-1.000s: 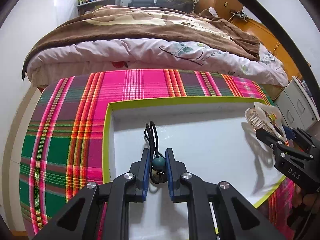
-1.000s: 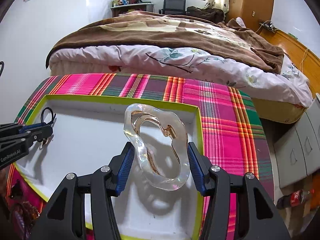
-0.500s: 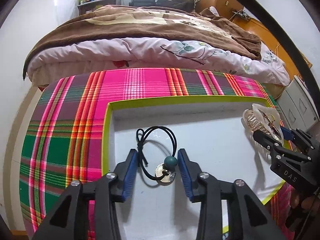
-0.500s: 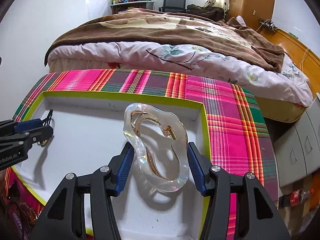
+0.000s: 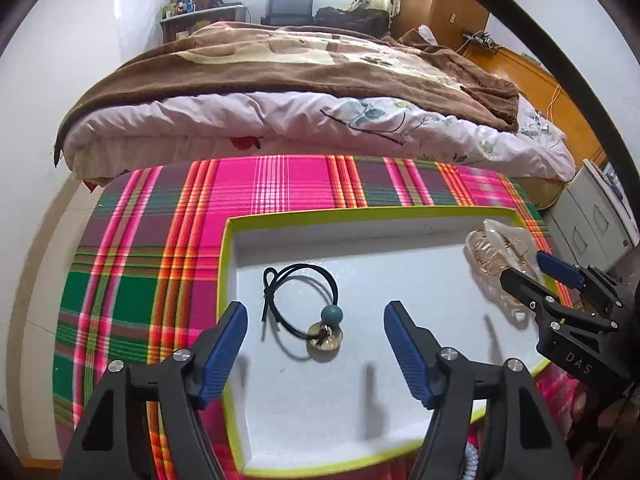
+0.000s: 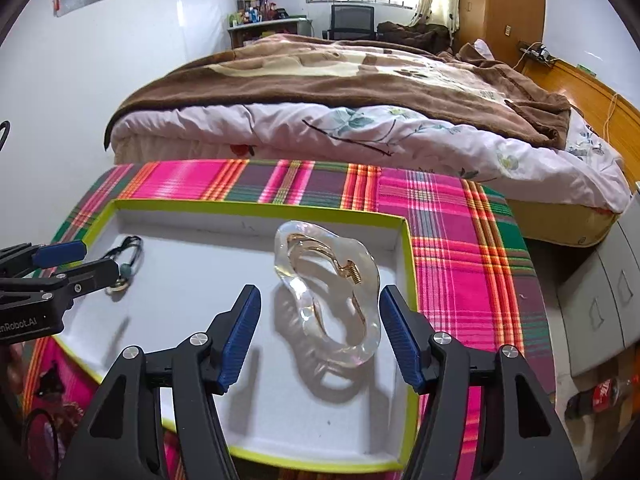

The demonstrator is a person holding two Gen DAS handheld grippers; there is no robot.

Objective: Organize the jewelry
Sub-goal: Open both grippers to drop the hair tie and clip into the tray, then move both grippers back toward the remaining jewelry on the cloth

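1. Hair tie (image 5: 308, 304) with its teal bead and gold disc lies flat on the white floor of the tray (image 5: 360, 224), toward the left side. Our left hand-held gripper (image 5: 316, 354) hangs just near of it, jaws wide apart, touching nothing.
2. We see the clear hair claw (image 6: 328, 288) standing tilted on its edge at the tray's right side, close to the right wall. Our right hand-held gripper (image 6: 320, 336) straddles it with both pads apart; no contact shows on either side.
3. We judge both pieces placed, with both grippers free to back out toward the near side.
4. The claw looks the riskier of the two: it balances on a curved edge, so a pad brushing it as we back away could tip it or slide it.
5. The elastic cord loops loosely between the left pads; a low, dragging exit could snag it and pull the tie along.
6. The tray sits on the plaid cloth (image 5: 160, 264) covering the counter, and a knock on its near rim might shift everything.
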